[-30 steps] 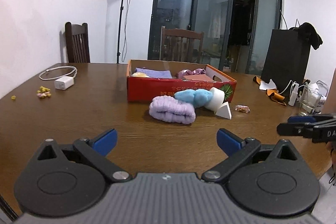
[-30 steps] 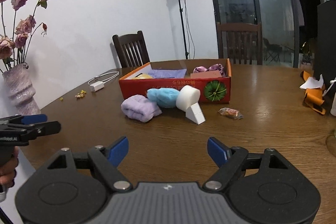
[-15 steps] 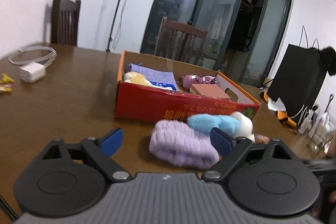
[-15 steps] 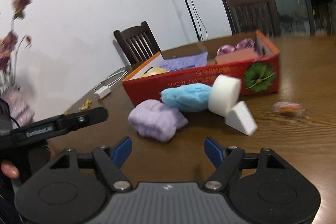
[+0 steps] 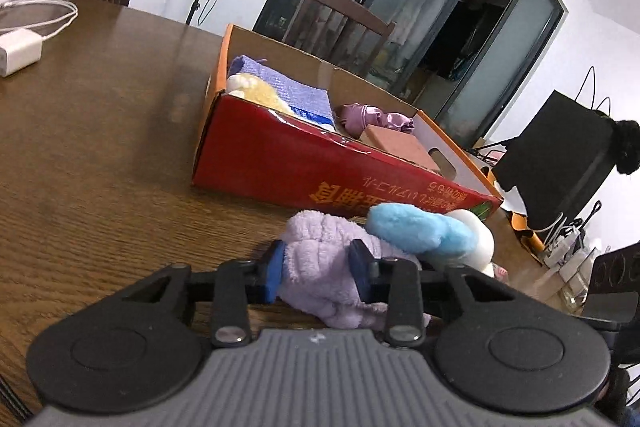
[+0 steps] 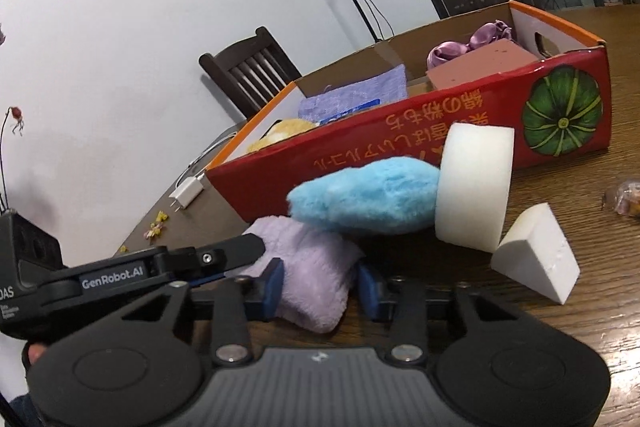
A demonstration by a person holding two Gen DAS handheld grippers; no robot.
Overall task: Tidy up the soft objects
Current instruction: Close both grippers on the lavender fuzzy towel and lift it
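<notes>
Both grippers have just been closing on the purple towel (image 5: 320, 267): the left gripper (image 5: 316, 271) and right gripper (image 6: 318, 285) each pinch one end, on the table (image 5: 100, 155) before the red box (image 5: 304, 163). Next, I judge, lift together over the near wall.

A: Where is there room to pass?

B: At the left of the left wrist frame the wooden table (image 5: 92, 147) lies bare up to the charger (image 5: 18, 53).

A: And ahead?

B: The red box (image 5: 304, 167) walls off the middle. The blue plush (image 6: 364, 199), the foam disc (image 6: 474, 187) and the foam wedge (image 6: 538, 255) crowd the right wrist frame's centre and right.
</notes>
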